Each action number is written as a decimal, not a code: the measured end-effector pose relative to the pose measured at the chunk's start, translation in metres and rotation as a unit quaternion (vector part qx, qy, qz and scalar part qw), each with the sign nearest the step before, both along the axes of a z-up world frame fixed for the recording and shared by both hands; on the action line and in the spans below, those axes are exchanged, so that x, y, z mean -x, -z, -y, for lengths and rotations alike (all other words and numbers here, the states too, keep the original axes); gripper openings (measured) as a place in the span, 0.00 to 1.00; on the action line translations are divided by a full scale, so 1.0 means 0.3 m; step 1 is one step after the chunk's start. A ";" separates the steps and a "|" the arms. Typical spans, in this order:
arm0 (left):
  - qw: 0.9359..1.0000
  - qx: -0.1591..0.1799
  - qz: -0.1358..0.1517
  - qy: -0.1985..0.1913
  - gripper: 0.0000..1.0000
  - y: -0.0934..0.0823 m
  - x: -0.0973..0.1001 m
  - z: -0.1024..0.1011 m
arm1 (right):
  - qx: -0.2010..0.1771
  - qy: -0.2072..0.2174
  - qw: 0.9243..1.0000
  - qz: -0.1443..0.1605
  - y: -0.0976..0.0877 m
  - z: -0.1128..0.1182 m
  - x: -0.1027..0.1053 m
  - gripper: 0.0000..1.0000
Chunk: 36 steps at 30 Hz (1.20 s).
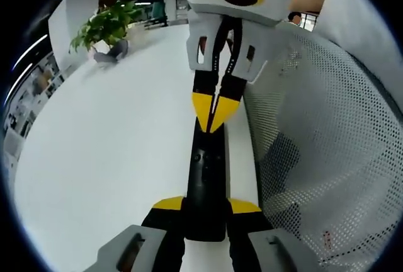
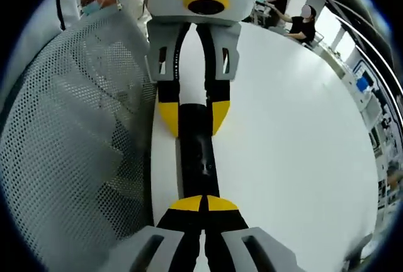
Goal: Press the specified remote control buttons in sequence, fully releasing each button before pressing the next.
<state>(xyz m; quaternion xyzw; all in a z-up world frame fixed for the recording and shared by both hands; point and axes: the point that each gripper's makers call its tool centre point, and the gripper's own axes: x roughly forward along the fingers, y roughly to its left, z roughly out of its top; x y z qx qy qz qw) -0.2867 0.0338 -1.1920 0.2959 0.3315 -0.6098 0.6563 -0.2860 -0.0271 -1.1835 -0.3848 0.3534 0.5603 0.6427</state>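
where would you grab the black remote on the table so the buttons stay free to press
Take the remote across its narrow width at one end, tongs closing on the two long side edges, coming along its length. It is a slim, flat bar on the white table; the left tongs already hold it this way, leaving the top face clear for the shut right tongs.

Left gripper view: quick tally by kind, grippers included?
Remote control: 1
Potted plant: 1
Grippers: 2, left gripper with jaws clamped on the remote's near end, right gripper with jaws shut, tips on the remote's far end
White table: 1
Total: 5
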 end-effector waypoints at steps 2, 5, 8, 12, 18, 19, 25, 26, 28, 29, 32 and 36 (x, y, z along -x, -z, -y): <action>1.000 0.003 0.000 -0.002 0.24 -0.001 0.000 0.001 | -0.010 0.011 1.000 -0.005 -0.001 0.001 -0.002 0.00; 1.000 0.004 -0.001 -0.002 0.24 -0.001 0.000 0.002 | -0.025 0.026 0.999 -0.015 -0.003 0.001 -0.004 0.00; 1.000 0.007 -0.003 -0.002 0.24 -0.002 0.001 0.001 | -0.039 0.036 0.998 -0.023 -0.005 0.001 -0.005 0.00; 1.000 0.008 -0.004 -0.001 0.24 -0.003 0.002 0.002 | -0.063 0.056 0.996 -0.035 -0.008 0.000 -0.006 0.00; 1.000 -0.001 0.000 0.004 0.24 0.000 0.004 0.001 | -0.070 0.046 0.996 -0.037 -0.013 -0.009 0.004 0.00; 1.000 -0.001 0.000 0.004 0.24 0.000 0.005 0.001 | -0.072 0.047 0.996 -0.040 -0.015 -0.015 0.006 0.00; 1.000 0.000 0.000 -0.002 0.24 0.002 0.005 0.002 | -0.053 0.025 0.998 -0.036 -0.006 -0.040 0.008 0.00; 1.000 0.000 0.000 -0.003 0.24 0.002 0.005 0.002 | -0.049 0.026 0.998 -0.038 -0.006 -0.038 0.009 0.00; 1.000 -0.001 0.000 -0.002 0.24 0.002 0.004 0.002 | -0.041 0.020 0.998 -0.037 -0.005 -0.042 0.006 0.00; 1.000 -0.002 0.000 -0.002 0.24 0.003 0.004 0.002 | -0.033 0.019 0.999 -0.037 -0.002 -0.043 0.006 0.00; 1.000 -0.002 -0.001 -0.005 0.24 0.004 0.003 0.002 | 0.000 -0.015 1.000 -0.012 0.002 -0.041 0.006 0.00; 1.000 0.002 -0.001 -0.009 0.24 0.005 0.001 0.002 | 0.017 -0.036 0.999 0.019 0.006 -0.045 0.011 0.00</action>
